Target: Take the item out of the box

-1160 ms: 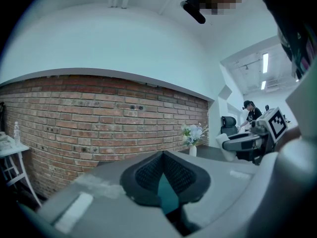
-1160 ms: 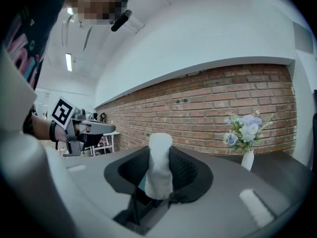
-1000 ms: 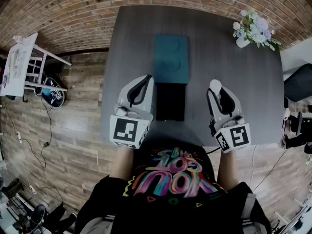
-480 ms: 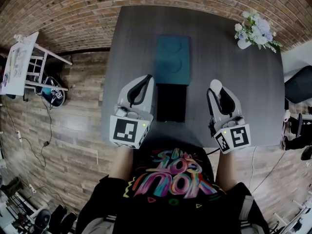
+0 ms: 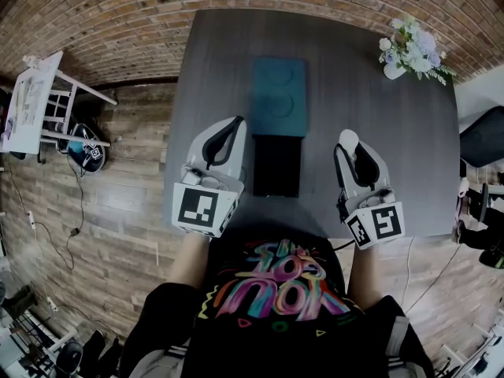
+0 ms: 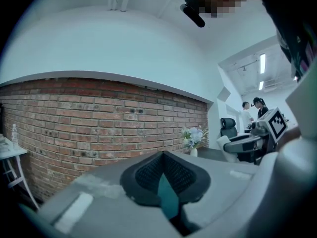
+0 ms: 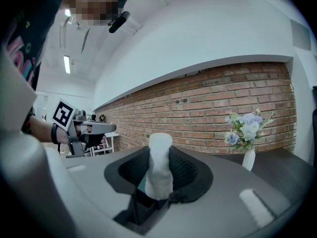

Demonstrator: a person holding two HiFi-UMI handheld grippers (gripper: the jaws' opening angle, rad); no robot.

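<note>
Right gripper view: item (image 7: 159,163) in gripper (image 7: 161,174)

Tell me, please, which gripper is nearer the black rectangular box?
Left. The left gripper lies close left of the black rectangular box; the right gripper, holding a white cylindrical item, sits farther off to its right.

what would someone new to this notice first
Probably the white item standing up, clamped in the right gripper, over the near right of the dark table. Next, mid-table, the black box with a flat teal piece lying just beyond it, and the left gripper beside the box with its jaws together. A vase of flowers sits at the far right corner.
</note>
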